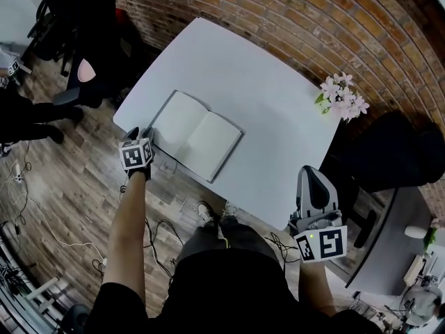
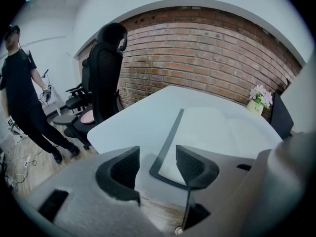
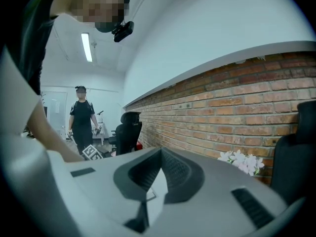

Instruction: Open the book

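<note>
Left gripper (image 1: pixel 142 132) at the near left edge of the white table (image 1: pixel 229 68), tilted down toward the tabletop. Jaws stand apart with nothing pressed between them. The book (image 1: pixel 197 135) lies open and flat just ahead of and to the right of this gripper, blank pages up. In the left gripper view its dark cover corner sits in the gap in front of the jaws and clear of both pads (image 2: pixel 190 164). Right gripper (image 1: pixel 311 176) is well off to the right of the book, at the table's near right edge and held nearly level. Its jaws are drawn together at the tips and empty. Pink flowers (image 1: pixel 342 97) stand beyond the right gripper, by the brick wall (image 1: pixel 278 12). A black office chair (image 2: pixel 106 68) stands past the left gripper's left side, and a person in black (image 2: pixel 22 93) stands further left on the wood floor.
</note>
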{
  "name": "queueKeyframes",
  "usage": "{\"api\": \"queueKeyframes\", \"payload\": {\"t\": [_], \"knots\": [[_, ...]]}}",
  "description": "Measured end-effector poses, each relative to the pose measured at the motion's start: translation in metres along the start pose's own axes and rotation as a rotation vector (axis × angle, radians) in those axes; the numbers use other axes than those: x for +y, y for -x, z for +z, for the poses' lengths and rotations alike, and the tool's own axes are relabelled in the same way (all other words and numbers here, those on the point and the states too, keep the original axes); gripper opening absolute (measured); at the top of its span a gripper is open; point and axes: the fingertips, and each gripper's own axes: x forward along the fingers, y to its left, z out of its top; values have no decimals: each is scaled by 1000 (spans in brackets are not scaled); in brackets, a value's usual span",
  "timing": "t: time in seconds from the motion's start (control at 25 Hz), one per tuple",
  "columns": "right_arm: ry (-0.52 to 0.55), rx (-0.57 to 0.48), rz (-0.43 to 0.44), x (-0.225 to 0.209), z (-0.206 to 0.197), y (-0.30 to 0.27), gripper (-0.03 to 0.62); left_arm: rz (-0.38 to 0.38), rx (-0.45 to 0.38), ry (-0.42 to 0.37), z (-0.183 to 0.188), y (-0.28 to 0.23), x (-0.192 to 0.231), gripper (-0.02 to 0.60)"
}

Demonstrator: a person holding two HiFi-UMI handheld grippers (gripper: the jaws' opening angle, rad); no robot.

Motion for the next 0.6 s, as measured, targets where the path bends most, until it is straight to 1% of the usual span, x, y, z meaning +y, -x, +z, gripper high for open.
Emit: {"api": "queueKeyframes", "payload": {"t": [0.04, 0.24, 0.4, 0.44, 0.56, 0.6], "knots": [[0, -3, 3, 1, 1, 0, 11, -4, -3, -6, 2, 3, -1, 233], [3, -22, 30, 8, 5, -2, 11, -32, -65, -62, 20, 24, -17, 233], [8, -51, 62, 18, 13, -8, 11, -61, -129, -103, 43, 47, -33, 227], [8, -59, 70, 20, 15, -9, 11, -67, -147, -111, 50, 54, -37, 196], [10, -77, 88, 24, 19, -8, 11, -85, -201, -140, 66, 81, -53, 57], [11, -81, 92, 25, 20, -7, 11, -92, -221, -146, 72, 90, -58, 46]]}}
